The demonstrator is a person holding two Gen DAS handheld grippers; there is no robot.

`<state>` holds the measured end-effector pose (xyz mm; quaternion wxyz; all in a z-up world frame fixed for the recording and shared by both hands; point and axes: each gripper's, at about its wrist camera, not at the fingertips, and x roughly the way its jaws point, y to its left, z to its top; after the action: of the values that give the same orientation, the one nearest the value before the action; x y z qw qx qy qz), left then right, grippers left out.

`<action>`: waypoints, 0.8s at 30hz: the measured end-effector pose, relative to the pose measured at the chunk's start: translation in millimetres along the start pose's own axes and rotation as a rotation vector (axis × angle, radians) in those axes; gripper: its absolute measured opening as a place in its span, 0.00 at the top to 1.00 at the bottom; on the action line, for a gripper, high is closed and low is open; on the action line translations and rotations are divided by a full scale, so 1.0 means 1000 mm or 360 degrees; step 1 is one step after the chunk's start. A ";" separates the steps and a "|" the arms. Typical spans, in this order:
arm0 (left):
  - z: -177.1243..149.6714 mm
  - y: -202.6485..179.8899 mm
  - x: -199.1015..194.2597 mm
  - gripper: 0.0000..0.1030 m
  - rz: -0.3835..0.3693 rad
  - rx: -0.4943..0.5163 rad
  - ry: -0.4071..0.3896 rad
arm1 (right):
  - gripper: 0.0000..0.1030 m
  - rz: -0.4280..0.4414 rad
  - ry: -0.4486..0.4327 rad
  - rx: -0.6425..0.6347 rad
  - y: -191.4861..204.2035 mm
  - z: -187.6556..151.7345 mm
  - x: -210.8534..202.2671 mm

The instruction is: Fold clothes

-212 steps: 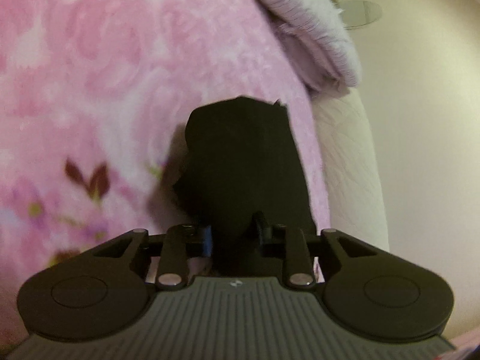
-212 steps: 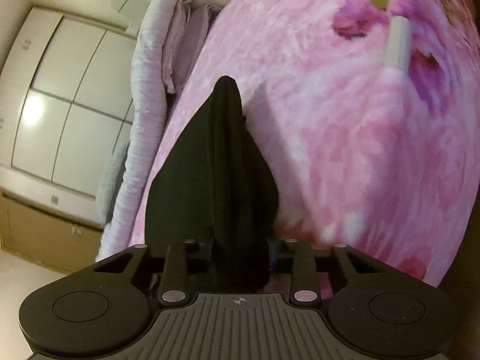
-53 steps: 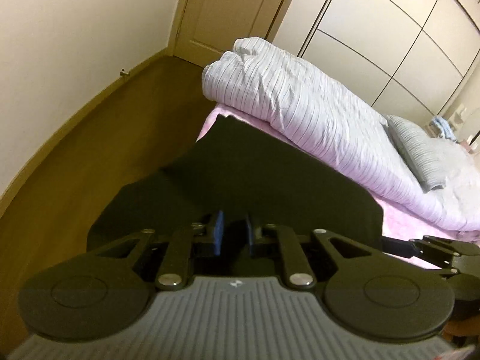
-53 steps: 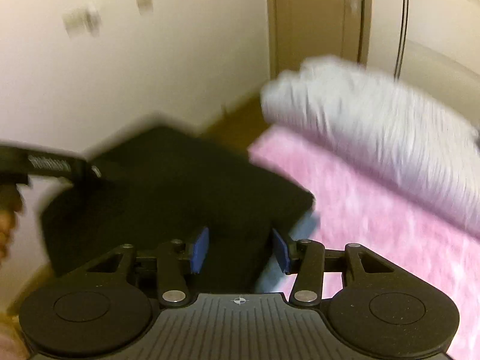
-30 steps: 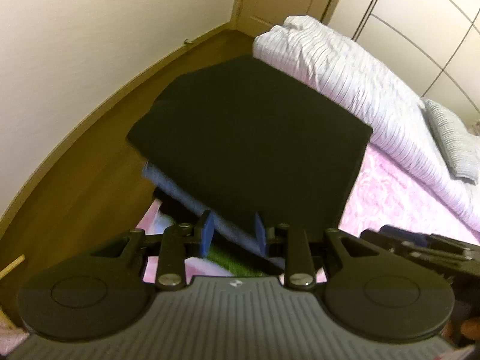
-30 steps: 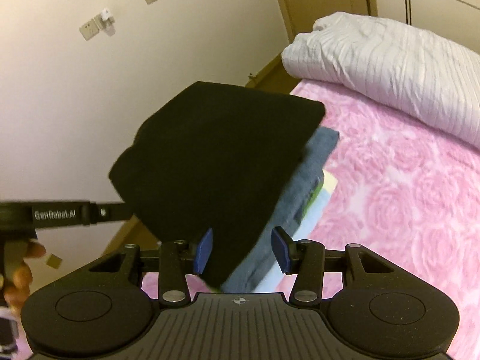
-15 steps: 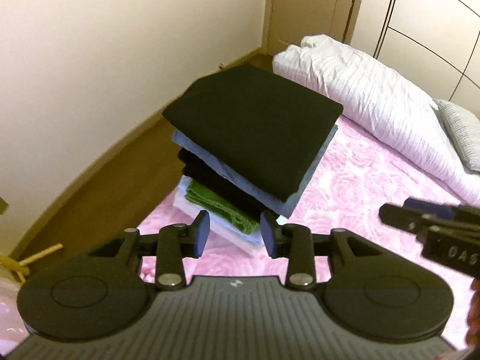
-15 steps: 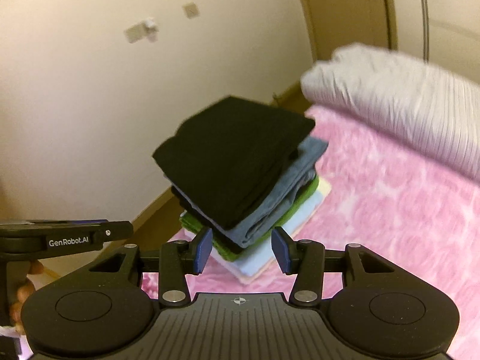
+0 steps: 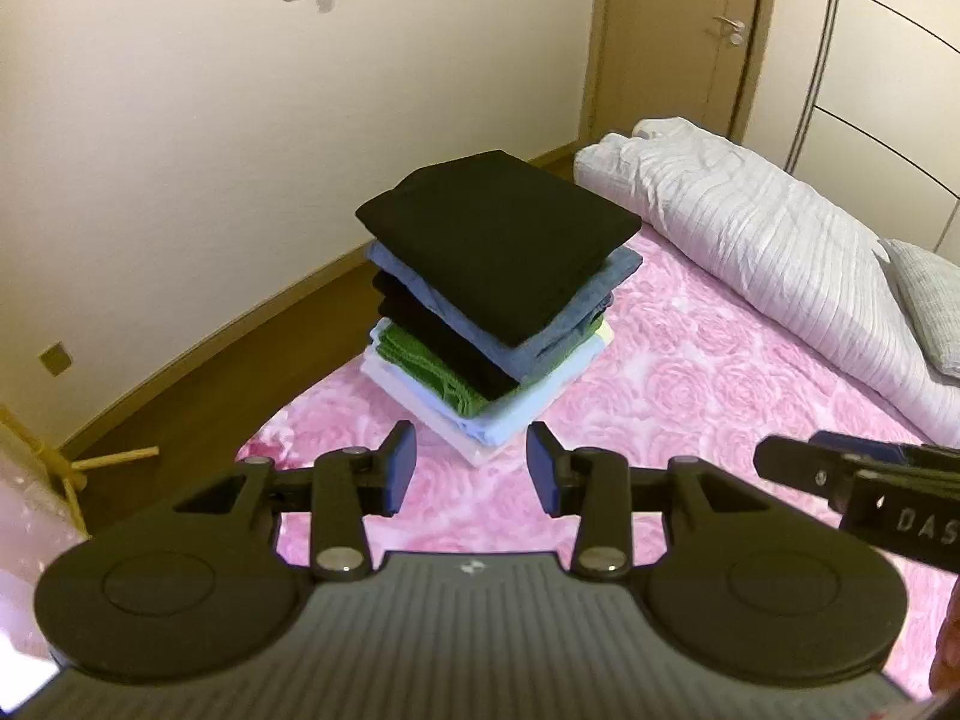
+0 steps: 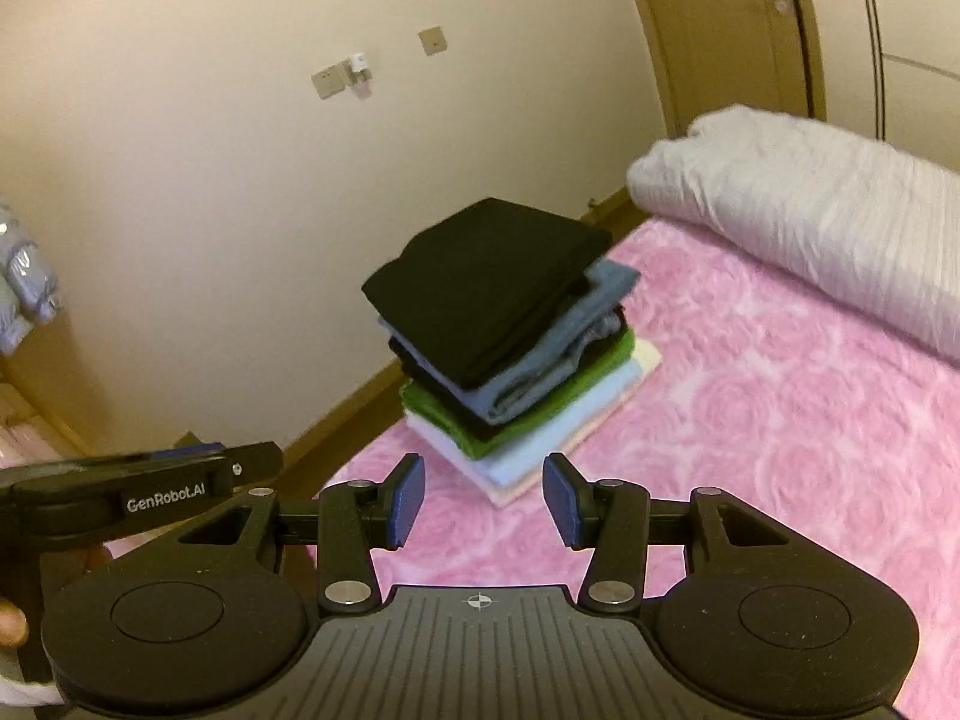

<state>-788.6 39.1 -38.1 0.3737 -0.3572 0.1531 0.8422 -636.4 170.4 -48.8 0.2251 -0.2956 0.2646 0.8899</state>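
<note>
A folded black garment [image 9: 504, 237] [image 10: 486, 285] lies on top of a pile of folded clothes [image 9: 480, 360] [image 10: 528, 396] near the corner of a bed with a pink rose blanket [image 9: 690, 396] [image 10: 780, 420]. Under it are blue, black, green, pale blue and white layers. My left gripper [image 9: 471, 468] hangs well back from the pile, its jaws still opening, with nothing between them. My right gripper [image 10: 485, 501] is open and empty too, equally far from the pile. Each gripper shows at the edge of the other's view.
A rolled white striped duvet [image 9: 750, 234] [image 10: 828, 210] lies along the far side of the bed, with a grey pillow [image 9: 930, 300] beside it. Wooden floor [image 9: 198, 372] runs between bed and cream wall. A door [image 9: 678, 42] and wardrobe panels stand behind.
Both grippers have let go of the black garment, which now rests on the pile, and have drawn back and up from it. The left jaws have spread wider.
</note>
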 end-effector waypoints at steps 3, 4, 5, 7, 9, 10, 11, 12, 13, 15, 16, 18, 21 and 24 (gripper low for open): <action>-0.013 -0.014 -0.014 0.65 0.0023 -0.0031 0.0006 | 0.54 -0.0032 0.0019 -0.0090 -0.006 -0.009 -0.018; -0.017 -0.018 -0.018 0.65 0.0029 -0.0044 0.0011 | 0.54 -0.0032 0.0026 -0.0110 -0.009 -0.012 -0.022; -0.021 -0.022 -0.021 0.65 0.0035 -0.0056 0.0013 | 0.54 -0.0028 0.0038 -0.0117 -0.012 -0.015 -0.026; -0.029 -0.031 -0.027 0.65 0.0051 -0.0074 0.0022 | 0.54 -0.0018 0.0066 -0.0122 -0.020 -0.021 -0.033; -0.038 -0.040 -0.033 0.65 0.0064 -0.0092 0.0033 | 0.54 -0.0019 0.0092 -0.0141 -0.026 -0.027 -0.038; -0.042 -0.043 -0.034 0.65 0.0068 -0.0102 0.0041 | 0.54 -0.0021 0.0105 -0.0152 -0.028 -0.030 -0.040; -0.047 -0.046 -0.036 0.65 0.0071 -0.0115 0.0052 | 0.54 -0.0023 0.0118 -0.0163 -0.031 -0.032 -0.043; -0.051 -0.049 -0.038 0.65 0.0073 -0.0131 0.0063 | 0.54 -0.0031 0.0136 -0.0169 -0.034 -0.035 -0.045; -0.055 -0.051 -0.039 0.65 0.0079 -0.0146 0.0070 | 0.54 -0.0036 0.0156 -0.0167 -0.037 -0.038 -0.047; -0.062 -0.054 -0.042 0.65 0.0093 -0.0174 0.0083 | 0.54 -0.0034 0.0193 -0.0165 -0.042 -0.043 -0.050; -0.066 -0.056 -0.043 0.65 0.0101 -0.0186 0.0087 | 0.54 -0.0030 0.0206 -0.0167 -0.044 -0.044 -0.051; -0.072 -0.058 -0.045 0.65 0.0110 -0.0215 0.0102 | 0.54 -0.0041 0.0234 -0.0185 -0.047 -0.046 -0.051; -0.077 -0.059 -0.045 0.65 0.0110 -0.0264 0.0105 | 0.54 -0.0078 0.0279 -0.0203 -0.050 -0.048 -0.051; -0.079 -0.060 -0.045 0.65 0.0125 -0.0291 0.0087 | 0.54 -0.0099 0.0329 -0.0186 -0.053 -0.043 -0.048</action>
<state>-684.9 14.8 -59.9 0.3019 -0.4064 0.0998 0.8566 -554.4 173.3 -65.5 0.2065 -0.4066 0.2249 0.8611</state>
